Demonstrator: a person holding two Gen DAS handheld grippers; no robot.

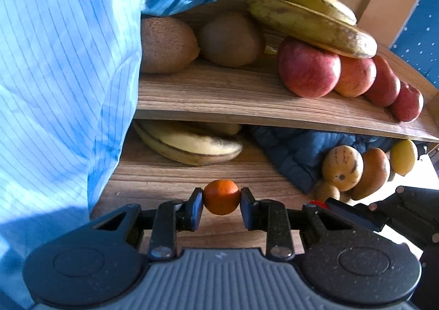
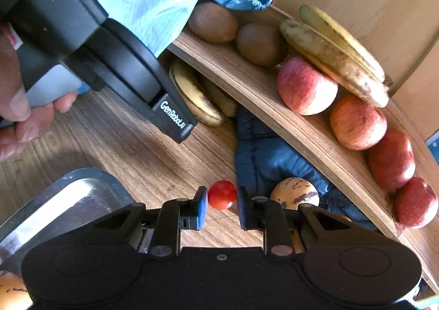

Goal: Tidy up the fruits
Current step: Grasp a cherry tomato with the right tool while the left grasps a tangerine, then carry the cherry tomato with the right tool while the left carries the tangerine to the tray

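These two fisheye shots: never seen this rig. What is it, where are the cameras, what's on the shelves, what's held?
No robot: a person holds two hand grippers, each with a camera looking along its fingers. In the left view, the left gripper pinches a small orange. In the right view, the right gripper pinches a cherry tomato; the hand holds the left tool. The upper shelf carries kiwis, apples and bananas. Below lie more bananas and a dark blue cloth.
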